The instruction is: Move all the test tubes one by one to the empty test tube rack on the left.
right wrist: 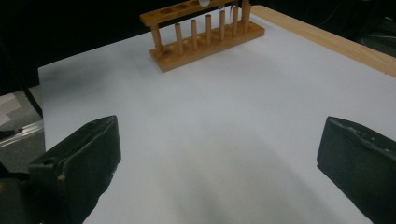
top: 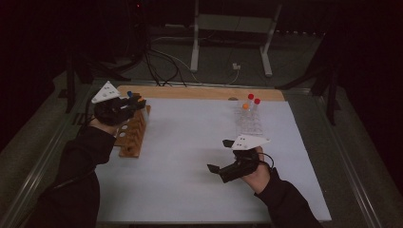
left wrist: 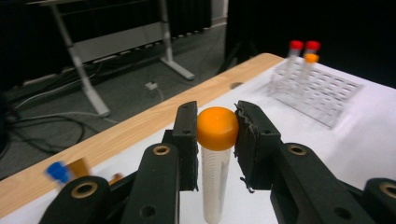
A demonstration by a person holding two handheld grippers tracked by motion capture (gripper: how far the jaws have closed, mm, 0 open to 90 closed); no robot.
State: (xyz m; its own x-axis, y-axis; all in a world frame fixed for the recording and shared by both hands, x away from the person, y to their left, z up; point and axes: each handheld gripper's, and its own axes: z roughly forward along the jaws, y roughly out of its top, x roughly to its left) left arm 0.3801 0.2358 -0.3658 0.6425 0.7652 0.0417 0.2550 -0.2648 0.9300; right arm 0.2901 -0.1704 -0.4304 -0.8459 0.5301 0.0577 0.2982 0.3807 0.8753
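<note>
My left gripper is shut on an orange-capped clear tube, its pads pressing the cap from both sides. In the high view that left gripper hovers over the far end of a wooden tube rack at the left of the white mat. A blue-capped tube stands just behind it. My right gripper is open above the mat at the front right. Its pads stand wide apart with nothing between them, and they face the wooden rack.
A clear plastic rack at the back right holds two red-capped tubes and one orange-capped tube. The white mat lies on a wooden table whose far edge shows. Cables and a metal frame lie on the floor beyond.
</note>
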